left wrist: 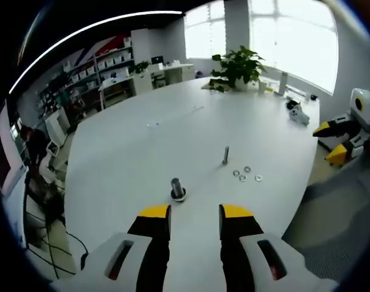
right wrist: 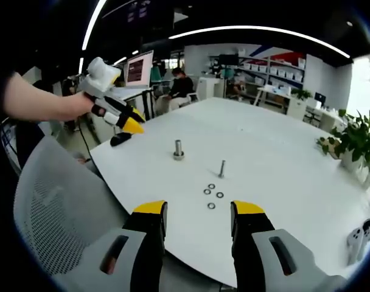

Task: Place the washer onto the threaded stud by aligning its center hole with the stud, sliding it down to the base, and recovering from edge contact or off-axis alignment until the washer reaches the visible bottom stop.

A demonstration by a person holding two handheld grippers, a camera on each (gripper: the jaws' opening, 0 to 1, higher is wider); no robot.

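A thin threaded stud stands upright on the white table. Several small washers lie flat just beside it. A thicker stud on a round base stands a little apart from them. My left gripper is open and holds nothing, short of the thicker stud; in the right gripper view a hand holds it over the table's left edge. My right gripper is open and holds nothing, close to the washers; it appears off the table's right edge.
A potted plant stands at the table's far side, with a small white device near it. A grey mesh chair sits at the near edge. People sit at desks beyond the table.
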